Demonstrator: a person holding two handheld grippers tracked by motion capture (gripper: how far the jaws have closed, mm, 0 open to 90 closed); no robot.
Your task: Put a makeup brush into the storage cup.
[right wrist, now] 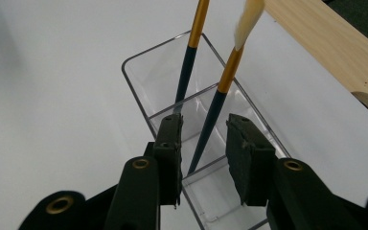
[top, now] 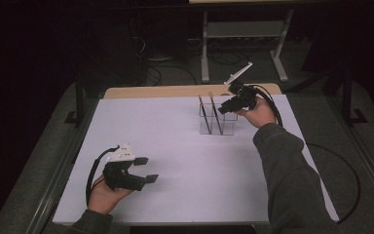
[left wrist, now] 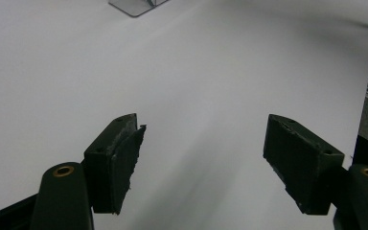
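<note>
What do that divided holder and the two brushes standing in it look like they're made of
The holder looks like clear, glossy acrylic or similar plastic: the table shows through its walls. The brushes have dark, smooth, probably lacquered handles and gold bands, likely metal; the nearer one's tip is pale, soft bristle.

In the right gripper view the far brush (right wrist: 191, 52) is cut off by the top edge, hiding its tip. The clear holder (right wrist: 139, 81) runs under the right gripper (right wrist: 203, 153), its near end hidden. In the left gripper view the holder's base is clipped at the top edge.
</note>
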